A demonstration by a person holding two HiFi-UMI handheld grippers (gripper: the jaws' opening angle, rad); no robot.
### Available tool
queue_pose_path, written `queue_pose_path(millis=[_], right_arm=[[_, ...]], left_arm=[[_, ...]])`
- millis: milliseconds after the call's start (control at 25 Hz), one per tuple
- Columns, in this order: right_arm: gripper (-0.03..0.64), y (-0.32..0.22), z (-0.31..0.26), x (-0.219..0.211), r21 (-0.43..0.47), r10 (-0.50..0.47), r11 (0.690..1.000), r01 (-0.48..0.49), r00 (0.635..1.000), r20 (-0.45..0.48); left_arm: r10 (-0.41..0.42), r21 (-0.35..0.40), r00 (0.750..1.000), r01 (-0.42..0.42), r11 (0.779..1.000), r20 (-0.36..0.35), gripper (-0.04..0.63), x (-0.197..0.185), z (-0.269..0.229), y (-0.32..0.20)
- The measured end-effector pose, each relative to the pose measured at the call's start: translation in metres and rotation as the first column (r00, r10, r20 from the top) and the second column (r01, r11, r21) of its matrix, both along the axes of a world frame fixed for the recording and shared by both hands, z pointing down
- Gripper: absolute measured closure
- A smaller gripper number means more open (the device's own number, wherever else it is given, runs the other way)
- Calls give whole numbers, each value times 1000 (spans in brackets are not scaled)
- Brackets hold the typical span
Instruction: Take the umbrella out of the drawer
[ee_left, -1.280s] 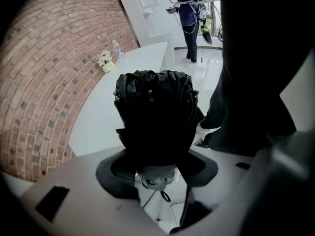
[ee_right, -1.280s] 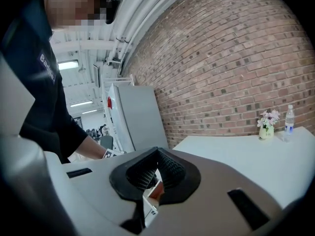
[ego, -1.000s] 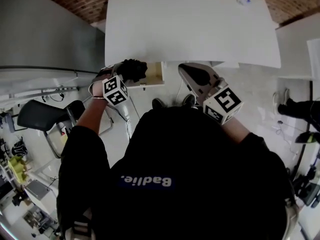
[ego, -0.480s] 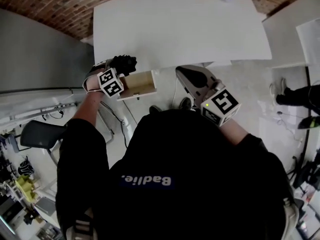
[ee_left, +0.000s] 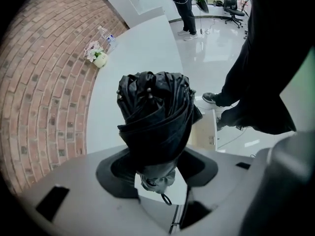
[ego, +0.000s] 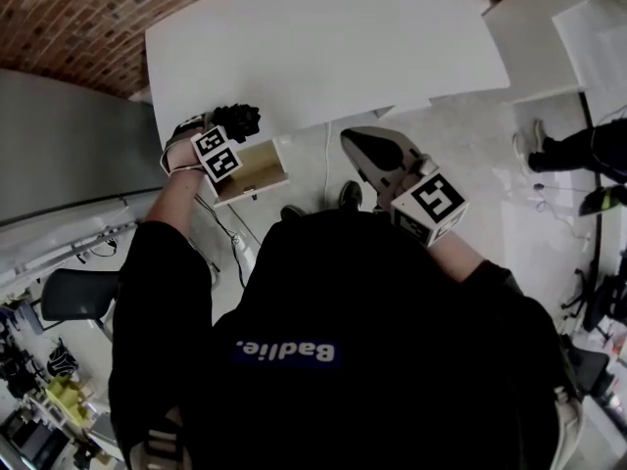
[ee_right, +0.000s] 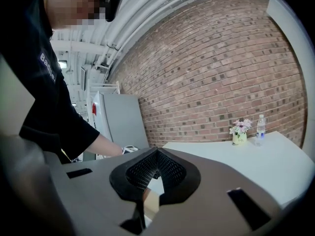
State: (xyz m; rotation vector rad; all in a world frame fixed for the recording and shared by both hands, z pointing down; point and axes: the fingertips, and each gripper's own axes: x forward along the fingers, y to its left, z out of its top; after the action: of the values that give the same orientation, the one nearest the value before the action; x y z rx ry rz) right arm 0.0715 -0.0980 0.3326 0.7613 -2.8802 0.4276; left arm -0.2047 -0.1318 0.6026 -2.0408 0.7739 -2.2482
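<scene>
The take-out step looks all but done. The left hand-held gripper (ego: 227, 133) is clamped on the folded black umbrella (ee_left: 155, 112), its jaws pressing on the lower end of the bundle, with the rolled canopy standing out past them and a small loop dangling at the gripped end. In the head view the umbrella is up at the near edge of the white counter (ego: 323, 47), just left of and above the drawer (ego: 253, 167). The drawer stands pulled out below the counter edge, its pale wooden inside showing nothing. The right hand-held gripper (ee_right: 156, 154) has its jaws brought together with nothing between them, and is held off to the right, well apart from the drawer. What remains, as I judge it, is to carry the umbrella over the counter, lower it until it rests flat, and only then let the jaws part. The limp fabric may sag or unroll if it is let go early. The free right gripper could push the drawer in. As for writing, the person's black shirt carries white print that seems to read "Badlie" (ego: 284, 352). The gripper cubes bear only black-and-white square markers. The labels on the water bottle (ee_right: 260, 130) and the small flower pot (ee_right: 239, 137) at the far end of the counter are too small to read.
</scene>
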Motion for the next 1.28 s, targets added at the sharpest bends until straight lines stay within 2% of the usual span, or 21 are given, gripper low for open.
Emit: queue_pose_path(millis=[360,600,880,1080,1280], right_arm=[[591,-1,8,27,-11,73,997,-74,997,-39],[591,-2,11,38,-17,113,993,-114,992,-56],[591,2,8,46,-6,136,991,-137,989,-64],[591,6,2,35,13,106,994,-106,992,-61],[591,8,-1,21,15,56,998,-55,997,-60]], left_arm=[[0,-26,1000,-1,1000,-12,393,25,33,-26],[-17,-44,1000,18,999,10,420,29,56,-40],[-8,-43,1000,7,999,-26,394,35,52,-39],[31,16,998,-30,999,-51,376,40,30,-38],[15,116,992,0,993,-121,376,36,-17,-38]])
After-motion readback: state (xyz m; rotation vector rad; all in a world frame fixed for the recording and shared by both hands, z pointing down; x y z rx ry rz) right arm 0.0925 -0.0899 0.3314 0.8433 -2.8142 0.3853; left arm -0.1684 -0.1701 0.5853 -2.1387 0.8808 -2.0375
